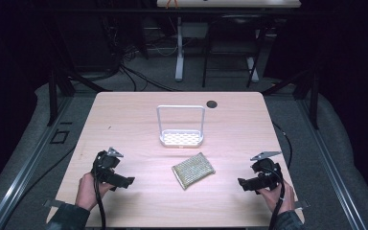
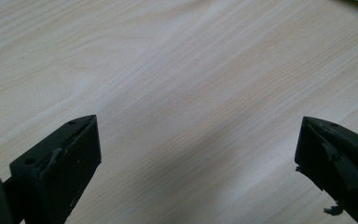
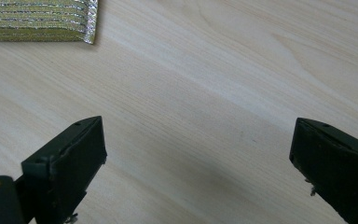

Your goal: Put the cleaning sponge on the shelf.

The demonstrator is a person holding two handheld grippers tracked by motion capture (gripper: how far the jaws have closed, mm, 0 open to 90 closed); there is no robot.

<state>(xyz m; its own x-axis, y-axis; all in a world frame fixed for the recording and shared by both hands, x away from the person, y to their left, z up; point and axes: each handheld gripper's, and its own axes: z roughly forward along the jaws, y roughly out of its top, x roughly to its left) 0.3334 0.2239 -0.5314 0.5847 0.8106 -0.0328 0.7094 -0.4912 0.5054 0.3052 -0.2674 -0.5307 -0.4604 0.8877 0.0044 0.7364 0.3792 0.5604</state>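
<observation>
Sponge, gold-silver striped, lay flat mid-table, just before white wire-handled rack. Left gripper and right gripper flanked it, well apart, jaws spread wide, grasping nothing.

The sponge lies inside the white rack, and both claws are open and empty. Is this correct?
Not quite. The sponge lies flat on the table, in front of the white rack and apart from it, as the high view shows. The rest holds: the left claw and the right claw are open and empty.
</observation>
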